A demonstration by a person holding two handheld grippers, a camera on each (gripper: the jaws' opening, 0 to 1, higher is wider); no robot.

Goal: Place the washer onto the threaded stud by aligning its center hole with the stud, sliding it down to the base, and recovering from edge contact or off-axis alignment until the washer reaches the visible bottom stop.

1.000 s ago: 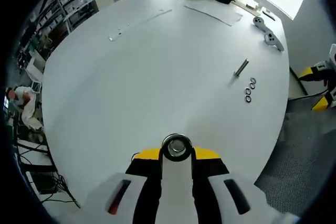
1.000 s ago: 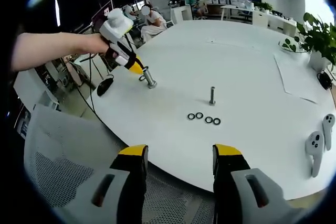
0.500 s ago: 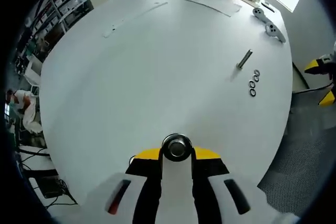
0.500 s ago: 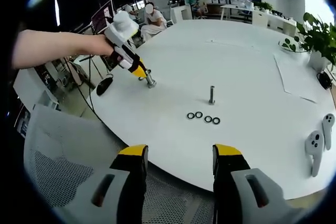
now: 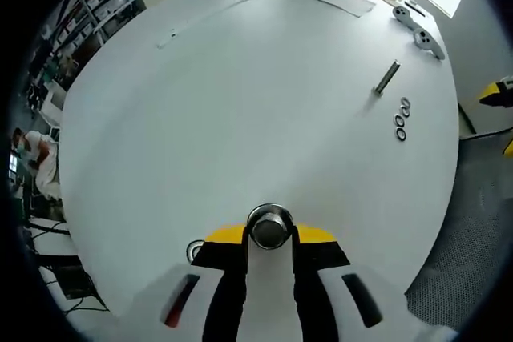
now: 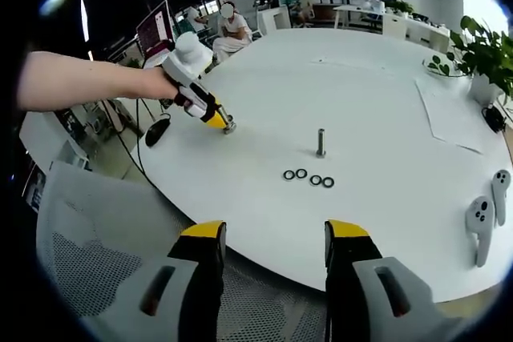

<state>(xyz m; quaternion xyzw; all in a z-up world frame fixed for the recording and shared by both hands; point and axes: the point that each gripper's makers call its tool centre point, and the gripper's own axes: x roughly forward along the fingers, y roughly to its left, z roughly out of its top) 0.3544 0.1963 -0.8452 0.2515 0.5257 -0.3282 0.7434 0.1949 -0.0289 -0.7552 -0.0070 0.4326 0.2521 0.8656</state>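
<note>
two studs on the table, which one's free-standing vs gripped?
The stud behind the four washers stands alone; the other stud is clamped in the left gripper.

Left hand-held gripper (image 6: 225, 124) and bolt (image 5: 269, 227) lower, tabletop-close.

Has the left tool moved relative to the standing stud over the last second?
Yes. In the right gripper view the left tool has dropped to the table, staying left of the upright stud.

No lettering legible — on anything here.
</note>
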